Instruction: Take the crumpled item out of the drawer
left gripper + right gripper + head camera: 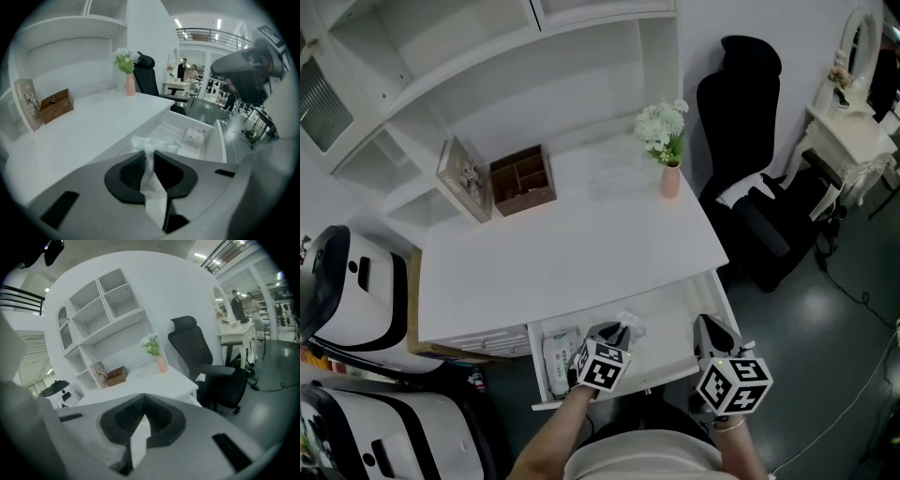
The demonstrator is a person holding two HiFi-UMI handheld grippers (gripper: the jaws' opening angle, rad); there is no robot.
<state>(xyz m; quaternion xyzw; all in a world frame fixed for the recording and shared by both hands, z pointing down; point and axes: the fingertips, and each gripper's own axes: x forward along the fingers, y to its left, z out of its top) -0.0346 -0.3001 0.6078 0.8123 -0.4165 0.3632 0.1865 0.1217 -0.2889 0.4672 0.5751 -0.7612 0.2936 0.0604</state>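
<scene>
Sticking from the left claw's (148, 153) pinch, crumpled item (158, 144) hangs over drawer (214, 144).

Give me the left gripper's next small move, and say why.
Likely carry the crumpled plastic forward and set it on the desktop. The left gripper is shut on the plastic, which seems to hang just above the open drawer, and bare desktop lies right beyond the drawer's edge.
</scene>
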